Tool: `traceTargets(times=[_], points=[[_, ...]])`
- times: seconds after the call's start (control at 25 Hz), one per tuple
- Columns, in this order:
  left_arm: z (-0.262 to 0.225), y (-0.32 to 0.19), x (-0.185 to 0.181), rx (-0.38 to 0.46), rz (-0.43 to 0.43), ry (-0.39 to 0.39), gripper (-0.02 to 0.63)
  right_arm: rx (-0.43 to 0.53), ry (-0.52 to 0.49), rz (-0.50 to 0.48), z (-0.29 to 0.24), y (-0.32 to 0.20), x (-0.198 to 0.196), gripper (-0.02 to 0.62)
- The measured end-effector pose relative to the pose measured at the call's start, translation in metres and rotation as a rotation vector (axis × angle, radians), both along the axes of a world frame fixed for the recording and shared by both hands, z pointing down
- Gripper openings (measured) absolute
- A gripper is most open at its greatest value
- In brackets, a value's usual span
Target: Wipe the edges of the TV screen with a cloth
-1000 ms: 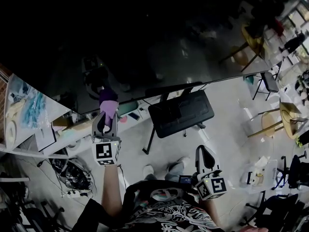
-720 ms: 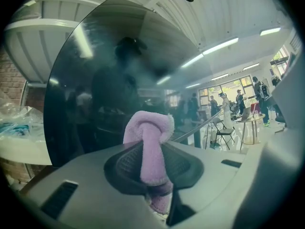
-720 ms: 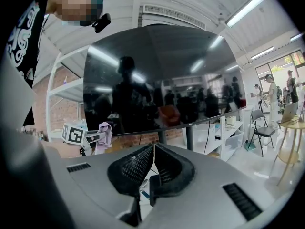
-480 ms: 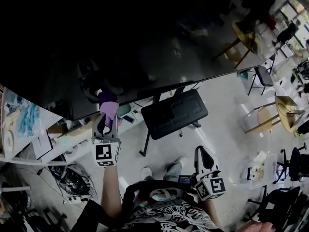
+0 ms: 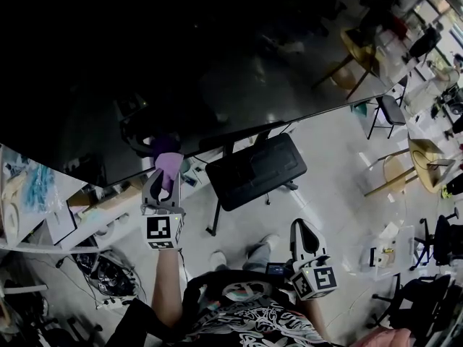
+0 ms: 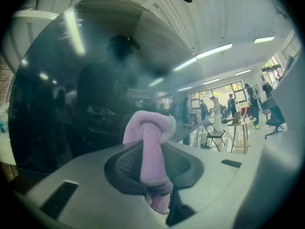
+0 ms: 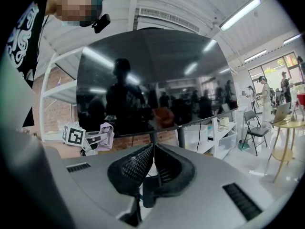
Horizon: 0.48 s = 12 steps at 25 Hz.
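A large dark TV screen [image 5: 217, 63] fills the upper head view, its lower edge slanting up to the right. My left gripper [image 5: 165, 170] is shut on a lilac cloth [image 5: 168, 163], whose bunched end presses against the screen's lower edge near the left. In the left gripper view the cloth [image 6: 151, 151] stands pinched between the jaws right at the glass [image 6: 71, 104]. My right gripper [image 5: 307, 234] hangs low by the person's body, shut and empty, well below the screen. The right gripper view shows the whole TV [image 7: 152, 85] and the cloth [image 7: 106, 134] at its bottom left.
A black base plate [image 5: 255, 168] of the TV stand sits on the floor under the screen. White shelves with clutter [image 5: 43, 201] stand at the left. Chairs and round tables [image 5: 427, 165] fill the right side. The person's feet [image 5: 246, 250] stand near the base.
The left gripper with the cloth has slid a little to the right along the screen's lower edge, and the view has shifted. The right gripper has stayed in place.
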State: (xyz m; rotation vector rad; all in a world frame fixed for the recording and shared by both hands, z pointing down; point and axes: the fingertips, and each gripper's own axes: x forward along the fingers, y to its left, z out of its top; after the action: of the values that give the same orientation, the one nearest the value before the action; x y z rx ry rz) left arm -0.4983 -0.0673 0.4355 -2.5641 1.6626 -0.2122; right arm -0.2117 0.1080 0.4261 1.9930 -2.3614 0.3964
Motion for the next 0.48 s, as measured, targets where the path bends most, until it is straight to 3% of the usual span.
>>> traceTargets(times=[0.48], points=[[-0.003,-0.008,0.033,-0.001,0.049,0.006,0.095,0.006,-0.009,0.039,-0.002,-0.002,0.022,0.029]])
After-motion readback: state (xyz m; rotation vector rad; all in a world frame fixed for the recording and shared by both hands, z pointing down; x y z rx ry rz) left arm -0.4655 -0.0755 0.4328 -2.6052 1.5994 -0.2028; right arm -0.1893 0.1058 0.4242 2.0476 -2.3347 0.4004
